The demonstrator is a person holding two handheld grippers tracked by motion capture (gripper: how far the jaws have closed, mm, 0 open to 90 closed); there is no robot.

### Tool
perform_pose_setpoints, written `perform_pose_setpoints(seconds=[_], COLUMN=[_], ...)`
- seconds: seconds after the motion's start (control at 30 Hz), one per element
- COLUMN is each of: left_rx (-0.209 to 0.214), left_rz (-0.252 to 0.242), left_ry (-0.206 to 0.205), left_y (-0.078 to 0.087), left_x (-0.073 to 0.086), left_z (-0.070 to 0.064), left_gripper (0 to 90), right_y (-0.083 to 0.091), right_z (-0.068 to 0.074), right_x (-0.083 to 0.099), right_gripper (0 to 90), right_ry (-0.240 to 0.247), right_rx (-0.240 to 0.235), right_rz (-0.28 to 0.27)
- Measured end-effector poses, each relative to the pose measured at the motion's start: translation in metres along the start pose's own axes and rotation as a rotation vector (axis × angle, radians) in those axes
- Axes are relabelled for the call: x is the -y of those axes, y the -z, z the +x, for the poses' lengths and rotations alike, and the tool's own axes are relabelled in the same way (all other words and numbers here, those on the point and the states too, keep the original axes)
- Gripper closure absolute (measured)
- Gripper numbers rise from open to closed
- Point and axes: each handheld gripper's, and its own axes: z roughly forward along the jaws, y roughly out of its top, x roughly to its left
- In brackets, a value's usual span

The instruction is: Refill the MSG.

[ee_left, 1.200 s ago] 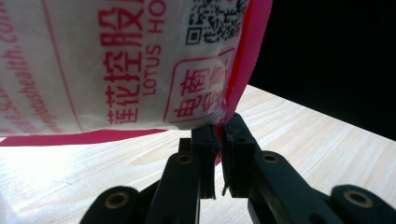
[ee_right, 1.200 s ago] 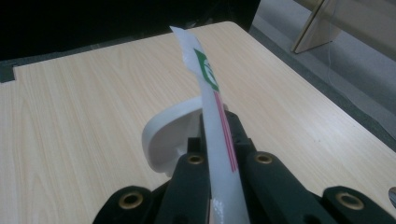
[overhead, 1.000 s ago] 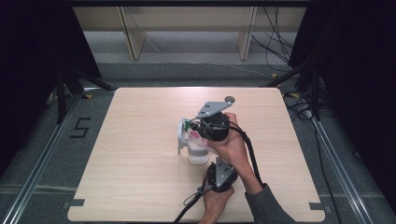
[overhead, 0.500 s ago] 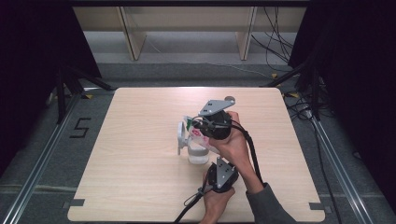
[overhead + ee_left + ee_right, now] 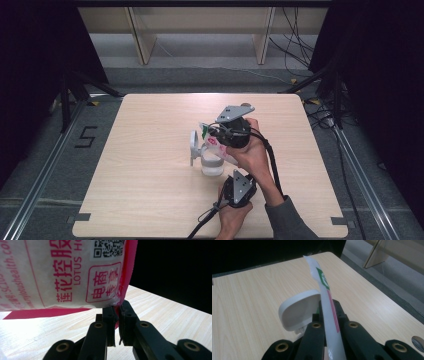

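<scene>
1. Both grippers pinch one sachet: left gripper closed on its bottom corner, right gripper closed on its edge.
2. Sachet hangs just above your jar (lid flipped open), long axis tilted; right is nearer its top.

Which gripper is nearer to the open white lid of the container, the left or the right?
Right. The right gripper holds the packet just beside the white lid; the left gripper sits lower, past the container.
</scene>
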Motion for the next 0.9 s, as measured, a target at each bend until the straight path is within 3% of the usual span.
perform_pose_setpoints(seconds=[0.1,0.17,0.23,0.27,0.9], left_rx=[-0.001,0.009,0.01,0.009,0.013], left_rz=[-0.01,-0.029,-0.018,-0.033,-0.039], left_ry=[0.003,0.027,0.025,0.04,0.039], left_y=[0.0,-0.0017,-0.0012,-0.0021,-0.0009], left_x=[0.0004,0.0002,0.0009,0.0011,-0.0004], left_z=[-0.0012,-0.0025,-0.0018,-0.0034,-0.0028], left_gripper=[83.9,83.9,83.9,83.9,83.9], right_y=[0.0004,-0.0007,-0.002,-0.002,-0.0023], right_z=[0.0009,0.0028,0.001,0.0015,0.0067], right_x=[0.0001,-0.0002,-0.0005,0.0002,-0.0018], right_gripper=[90.0,90.0,90.0,90.0,90.0], right_ry=[-0.005,0.001,0.031,0.009,0.033], right_rx=[-0.009,-0.007,-0.002,-0.001,0.002], right_rz=[0.004,0.006,0.002,0.01,0.015])
